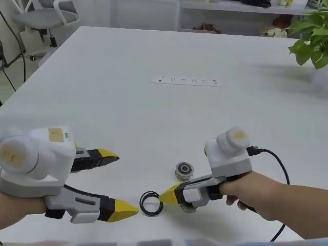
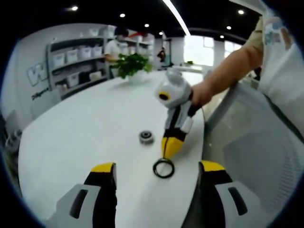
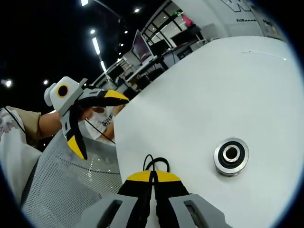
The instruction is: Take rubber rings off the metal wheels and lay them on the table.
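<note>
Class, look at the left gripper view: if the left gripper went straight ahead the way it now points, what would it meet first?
Most likely the rubber ring on the table, with the right gripper just behind it; depth is hard to judge.

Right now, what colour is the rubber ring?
Black rubber ring; clearest in the left gripper view.

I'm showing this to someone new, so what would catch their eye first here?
The yellow-tipped grippers near the table's front edge: the left gripper open, the right gripper shut with its tip at a black rubber ring lying flat. Just beyond it sits a metal wheel on the white table.
</note>
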